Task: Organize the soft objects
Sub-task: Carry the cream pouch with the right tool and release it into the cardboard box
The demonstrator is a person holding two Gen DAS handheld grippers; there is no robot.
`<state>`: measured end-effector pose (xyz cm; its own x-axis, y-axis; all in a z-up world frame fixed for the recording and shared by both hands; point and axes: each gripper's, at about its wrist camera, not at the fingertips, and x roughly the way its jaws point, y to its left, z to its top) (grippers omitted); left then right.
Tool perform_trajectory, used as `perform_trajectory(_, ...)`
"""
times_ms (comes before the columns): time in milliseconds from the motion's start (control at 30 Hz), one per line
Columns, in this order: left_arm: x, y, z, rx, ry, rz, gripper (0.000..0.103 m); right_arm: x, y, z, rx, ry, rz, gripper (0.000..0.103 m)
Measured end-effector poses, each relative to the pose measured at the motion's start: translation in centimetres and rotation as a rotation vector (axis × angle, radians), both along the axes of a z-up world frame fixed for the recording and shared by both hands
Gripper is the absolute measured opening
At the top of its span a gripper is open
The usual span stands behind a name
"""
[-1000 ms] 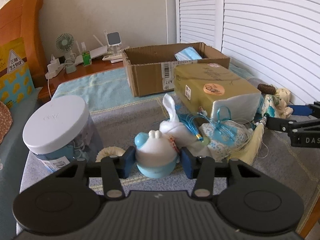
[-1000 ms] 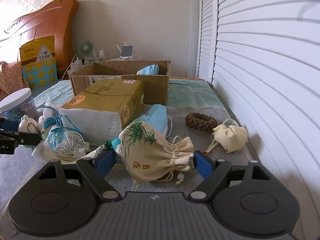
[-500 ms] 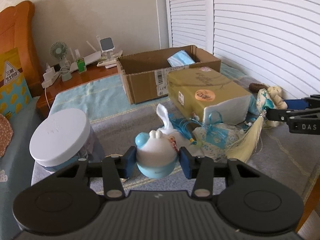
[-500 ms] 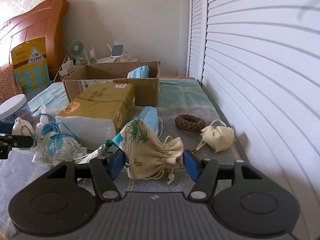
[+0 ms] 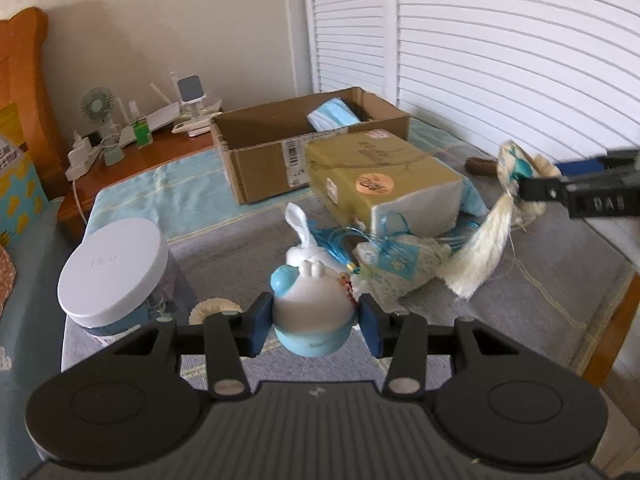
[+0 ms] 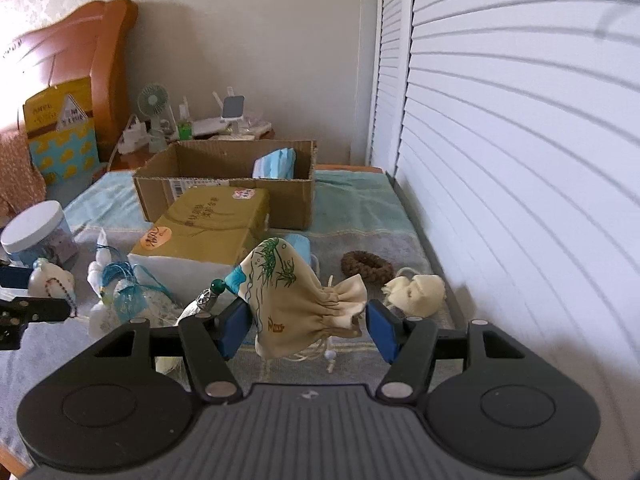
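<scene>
Left wrist view first, from its left edge: I see a jar with a white lid (image 5: 112,276) standing on the grey bed cover (image 5: 532,280), and just beside it my left claw (image 5: 316,320) pinching a white-and-blue squishy toy (image 5: 312,312) between its blue pads, lifted clear of the cover. Behind the toy lies a tangle of blue cord and a patterned sachet (image 5: 400,268), then a wrapped tan package (image 5: 380,180) in front of an open cardboard box (image 5: 304,148) holding a pack of blue masks (image 5: 332,118). At the far right my other claw carries its load, a cream tassel (image 5: 480,256) dangling from it.

Right wrist view: my right claw (image 6: 312,324) grips a beige drawstring pouch (image 6: 296,300) printed with green bamboo; the left pad presses its side, though I cannot tell whether the right pad touches. Right of it, on the cover, rest a brown braided ring (image 6: 366,266) and a small cream pouch (image 6: 420,290), near the white louvred doors (image 6: 520,140).
</scene>
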<state>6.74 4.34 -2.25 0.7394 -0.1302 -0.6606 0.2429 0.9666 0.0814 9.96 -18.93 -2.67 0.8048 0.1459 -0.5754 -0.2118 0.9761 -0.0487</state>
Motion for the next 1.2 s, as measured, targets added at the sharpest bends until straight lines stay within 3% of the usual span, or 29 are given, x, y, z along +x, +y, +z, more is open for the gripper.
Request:
perform_trajectory(367, -0.9, -0.6, 0.9, 0.005, 0.002, -0.111, 0.045, 2.1, 1.2, 3.9, -0.044, 0.068, 0.004, 0.068)
perform_trajectory(633, -1.9, -0.2, 0.7, -0.067, -0.008, -0.119, 0.045, 4.1, 2.4, 6.9, -0.063, 0.062, 0.023, 0.068)
perform_trajectory(1200, -2.0, 0.6, -0.1, -0.106, -0.008, -0.114, 0.045, 11.9, 7.2, 14.8, -0.037, 0.055, 0.08, 0.068)
